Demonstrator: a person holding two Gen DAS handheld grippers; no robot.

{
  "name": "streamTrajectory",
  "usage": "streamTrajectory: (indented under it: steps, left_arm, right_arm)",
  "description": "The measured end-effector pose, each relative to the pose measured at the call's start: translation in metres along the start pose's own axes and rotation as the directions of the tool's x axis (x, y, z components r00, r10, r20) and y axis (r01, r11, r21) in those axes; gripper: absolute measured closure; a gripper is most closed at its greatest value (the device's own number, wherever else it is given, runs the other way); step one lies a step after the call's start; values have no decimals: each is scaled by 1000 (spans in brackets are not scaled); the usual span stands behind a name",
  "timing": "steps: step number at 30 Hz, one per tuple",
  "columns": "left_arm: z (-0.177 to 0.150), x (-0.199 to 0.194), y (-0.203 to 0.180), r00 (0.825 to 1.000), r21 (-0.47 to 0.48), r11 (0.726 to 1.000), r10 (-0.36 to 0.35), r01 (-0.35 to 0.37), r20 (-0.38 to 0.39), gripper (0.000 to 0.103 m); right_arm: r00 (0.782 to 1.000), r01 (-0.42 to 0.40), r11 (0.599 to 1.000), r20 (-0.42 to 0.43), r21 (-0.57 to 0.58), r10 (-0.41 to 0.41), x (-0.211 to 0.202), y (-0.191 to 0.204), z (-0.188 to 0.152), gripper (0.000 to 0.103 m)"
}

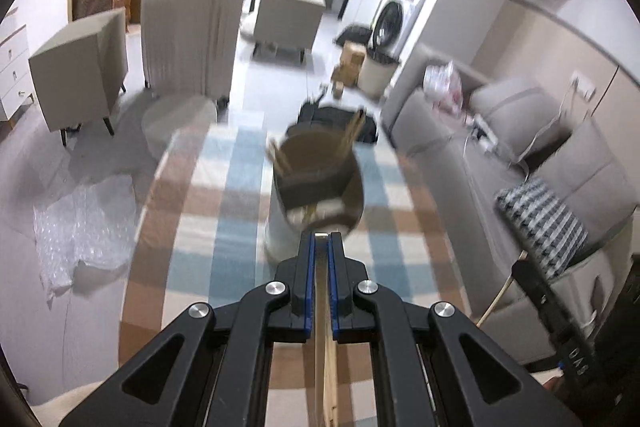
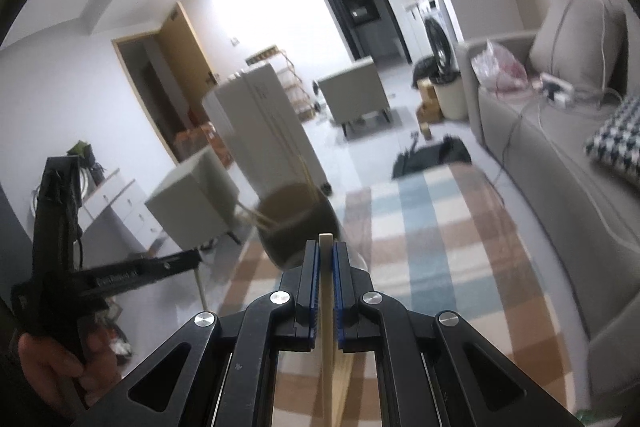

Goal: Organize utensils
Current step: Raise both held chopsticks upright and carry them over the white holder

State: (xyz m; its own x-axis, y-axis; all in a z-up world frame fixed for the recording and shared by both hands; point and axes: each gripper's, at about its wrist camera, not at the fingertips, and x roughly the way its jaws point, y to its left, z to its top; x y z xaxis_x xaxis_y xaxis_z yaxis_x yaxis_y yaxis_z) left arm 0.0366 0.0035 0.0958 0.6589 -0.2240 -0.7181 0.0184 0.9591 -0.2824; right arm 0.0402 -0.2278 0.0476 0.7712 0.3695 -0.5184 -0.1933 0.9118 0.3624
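Both grippers, left (image 1: 322, 241) and right (image 2: 326, 251), clamped wooden chopsticks (image 1: 325, 347) just short of the brown holder (image 1: 316, 163); open plaid tabletop (image 1: 224, 227) lay beyond.

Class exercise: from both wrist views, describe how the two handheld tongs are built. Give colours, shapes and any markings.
Both the left tongs and the right tongs are matte black, with angular arms pierced by triangular cut-outs, round silver bolts at the pivots and blue ribbed pads lining the fingers. In the left wrist view, the other tool's black body carries pale lettering, too blurred to read surely.
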Motion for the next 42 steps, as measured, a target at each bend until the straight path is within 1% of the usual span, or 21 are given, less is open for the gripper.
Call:
streamTrajectory:
  steps: [3, 5, 8, 12, 14, 16, 18, 20, 23, 25, 26, 27, 28, 30, 32, 34, 39, 42]
  left_arm:
    - [21, -19, -1, 997, -7, 1000, -21, 21, 71, 102]
    - [31, -25, -1, 994, -8, 999, -30, 31, 105, 102]
    - [50, -35, -1, 985, -13, 999, -35, 38, 170, 102]
    - [74, -37, 5, 966, -37, 998, -33, 44, 256, 102]
    - [86, -34, 9, 955, -44, 998, -27, 42, 296, 102]
    - [98, -28, 13, 940, -52, 999, 0, 18, 340, 102]
    - [106, -21, 19, 928, -67, 998, 14, 12, 372, 102]
    - [114, -10, 25, 918, -80, 997, 30, 2, 395, 102]
    - [122, 7, 32, 908, -95, 996, 43, -4, 416, 102]
    - [128, 23, 36, 900, -99, 995, 60, -18, 432, 102]
    - [127, 24, 38, 895, -105, 994, 75, -31, 441, 102]
    - [128, 27, 41, 891, -112, 993, 76, -29, 448, 102]
    - [129, 34, 43, 891, -115, 993, 62, -11, 450, 102]
    - [130, 47, 45, 889, -118, 993, 63, -10, 453, 102]
    - [130, 57, 47, 893, -113, 994, 55, -5, 446, 102]
    - [129, 65, 49, 898, -104, 995, 38, 9, 439, 102]
    - [127, 75, 46, 906, -80, 996, 1, 36, 424, 102]
    - [123, 79, 44, 908, -69, 996, -18, 52, 419, 102]
  right_arm:
    - [999, -19, 1000, 48, -18, 20, -7, 11, 16, 97]
    - [997, -29, 999, 70, -37, 32, -8, 17, 27, 97]
    - [994, -35, 997, 98, -74, 43, -4, 25, 44, 97]
    - [989, -49, 994, 133, -99, 62, 6, 33, 70, 97]
    - [986, -58, 992, 148, -114, 74, 13, 37, 82, 97]
    - [983, -66, 988, 163, -139, 88, 25, 42, 96, 97]
    - [974, -88, 982, 190, -168, 120, 36, 48, 107, 97]
    - [967, -93, 976, 216, -198, 136, 49, 56, 119, 97]
    - [958, -110, 971, 238, -212, 161, 71, 65, 131, 97]
    - [955, -116, 970, 244, -214, 169, 85, 67, 136, 97]
    - [954, -118, 970, 247, -214, 170, 96, 69, 139, 97]
    - [954, -115, 970, 249, -213, 168, 102, 69, 140, 97]
    - [954, -113, 971, 250, -212, 165, 110, 68, 140, 97]
    - [956, -105, 974, 249, -199, 154, 127, 65, 139, 97]
    - [956, -123, 976, 241, -182, 165, 142, 60, 136, 97]
    - [958, -117, 978, 239, -171, 156, 153, 56, 134, 97]
    - [966, -112, 979, 211, -168, 147, 179, 48, 130, 97]
    - [971, -106, 978, 192, -179, 141, 186, 47, 124, 97]
